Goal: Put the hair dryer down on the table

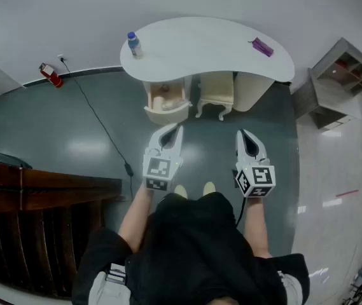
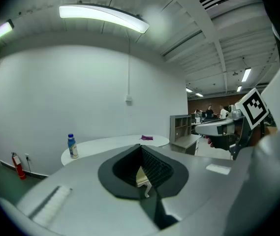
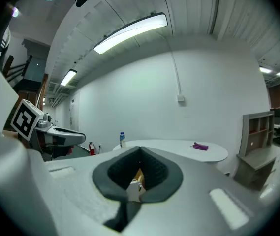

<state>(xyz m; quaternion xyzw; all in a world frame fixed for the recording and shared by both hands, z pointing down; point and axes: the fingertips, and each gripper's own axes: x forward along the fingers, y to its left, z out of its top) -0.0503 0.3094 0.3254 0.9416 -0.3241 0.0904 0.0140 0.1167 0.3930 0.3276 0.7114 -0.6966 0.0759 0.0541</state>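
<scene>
I stand on the grey floor some way back from a white curved table (image 1: 206, 43). On it are a small purple object (image 1: 261, 46) at the right end and a blue-capped bottle (image 1: 134, 44) at the left end. The purple object (image 3: 200, 146) and bottle (image 2: 72, 146) look far off in both gripper views. My left gripper (image 1: 175, 127) and right gripper (image 1: 241, 132) are held level side by side, pointing at the table. Both have their jaws together with nothing between them. I cannot make out a hair dryer in any view.
Under the table stand a cream drawer unit (image 1: 167, 100) and a cream stool (image 1: 217, 94). A black cable (image 1: 101, 122) runs across the floor, and a red fire extinguisher (image 1: 51, 75) stands by the wall. Dark wooden furniture (image 1: 34, 189) is at my left, grey shelves (image 1: 336, 81) at the right.
</scene>
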